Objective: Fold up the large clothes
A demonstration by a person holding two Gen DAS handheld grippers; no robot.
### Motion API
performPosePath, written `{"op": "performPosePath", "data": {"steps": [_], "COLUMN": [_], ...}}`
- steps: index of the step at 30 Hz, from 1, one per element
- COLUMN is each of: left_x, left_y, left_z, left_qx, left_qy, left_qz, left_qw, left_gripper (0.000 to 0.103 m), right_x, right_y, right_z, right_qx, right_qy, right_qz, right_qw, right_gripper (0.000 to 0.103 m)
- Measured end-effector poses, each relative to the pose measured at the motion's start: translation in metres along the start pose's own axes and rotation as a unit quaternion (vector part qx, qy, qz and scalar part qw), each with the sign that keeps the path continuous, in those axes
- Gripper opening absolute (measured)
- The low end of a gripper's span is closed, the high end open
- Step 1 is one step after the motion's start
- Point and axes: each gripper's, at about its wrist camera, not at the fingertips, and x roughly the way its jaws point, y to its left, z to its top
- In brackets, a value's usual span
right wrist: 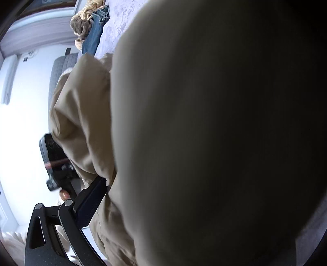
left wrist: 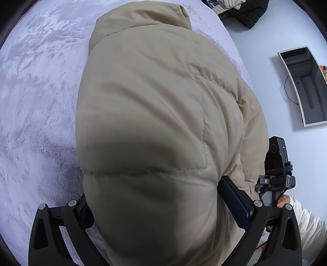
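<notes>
A beige puffer jacket point(left wrist: 155, 106) hangs bunched over a pale lilac plush bed cover point(left wrist: 36, 98). Its padded bulk fills the space between the fingers of my left gripper point(left wrist: 155, 196), which is shut on it; the blue pad of one finger point(left wrist: 235, 202) presses its side, and the other pad is hidden. In the right wrist view the jacket point(right wrist: 204, 122) covers most of the lens. My right gripper point(right wrist: 163, 194) is shut on it too, with only one finger pad point(right wrist: 92, 198) showing. The two grippers are close together, and the right gripper's body point(left wrist: 278, 163) shows beside the jacket.
Black and cream clothes point(left wrist: 241, 10) lie at the bed's far corner. Blue jeans point(right wrist: 94, 34) and a brown fuzzy garment point(right wrist: 81, 26) lie at another edge. A dark screen point(left wrist: 304, 86) hangs on the pale wall. A hand point(left wrist: 284, 201) grips the right gripper's handle.
</notes>
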Motion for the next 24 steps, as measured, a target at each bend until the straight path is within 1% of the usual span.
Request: {"op": "performPosePath", "data": {"steps": [1, 2, 3, 4, 5, 6, 7, 9, 12, 16, 17, 21, 24], "left_x": [-0.002, -0.004, -0.007, -0.010, -0.014, -0.018, -0.024, -0.033, -0.051, -0.082, -0.090, -0.125, -0.152], "left_y": [-0.003, -0.007, -0.012, -0.017, -0.021, -0.024, -0.029, -0.034, -0.038, -0.030, -0.026, -0.002, 0.033], "left_z": [-0.001, -0.002, -0.004, -0.006, -0.007, -0.008, -0.010, -0.011, -0.011, -0.004, -0.001, 0.013, 0.031], "left_qx": [0.003, 0.010, 0.016, 0.021, 0.023, 0.023, 0.021, 0.018, 0.015, 0.005, 0.005, 0.009, 0.011], "left_qy": [-0.004, -0.009, -0.013, -0.017, -0.022, -0.026, -0.032, -0.043, -0.063, -0.090, -0.096, -0.116, -0.125], "left_qz": [0.003, 0.007, 0.010, 0.014, 0.015, 0.015, 0.013, 0.009, 0.000, -0.013, -0.013, -0.010, -0.006], "left_qw": [1.0000, 0.9999, 0.9997, 0.9995, 0.9994, 0.9993, 0.9992, 0.9989, 0.9979, 0.9959, 0.9953, 0.9931, 0.9920], "left_gripper": [0.102, 0.097, 0.094, 0.088, 0.083, 0.080, 0.077, 0.075, 0.075, 0.075, 0.075, 0.075, 0.075], "right_x": [0.000, -0.001, -0.003, -0.006, -0.009, -0.012, -0.015, -0.019, -0.025, -0.022, -0.021, 0.003, 0.035], "right_y": [0.001, 0.002, 0.004, 0.006, 0.007, 0.011, 0.016, 0.030, 0.052, 0.094, 0.101, 0.144, 0.178], "right_z": [0.001, 0.001, -0.001, -0.002, -0.004, -0.006, -0.007, -0.008, -0.012, -0.002, -0.003, 0.014, 0.029], "right_qx": [0.005, 0.007, 0.008, 0.013, 0.018, 0.018, 0.012, -0.003, -0.028, -0.057, -0.064, -0.088, -0.100], "right_qy": [-0.002, -0.003, -0.005, -0.009, -0.012, -0.016, -0.019, -0.026, -0.030, -0.040, -0.041, -0.050, -0.056], "right_qz": [0.003, 0.003, 0.007, 0.015, 0.025, 0.031, 0.033, 0.035, 0.047, 0.051, 0.051, 0.050, 0.048], "right_qw": [1.000, 1.000, 1.000, 1.000, 0.999, 0.999, 0.999, 0.999, 0.998, 0.996, 0.996, 0.994, 0.992], "right_gripper": [0.102, 0.100, 0.091, 0.076, 0.070, 0.058, 0.051, 0.047, 0.047, 0.047, 0.047, 0.047, 0.047]}}
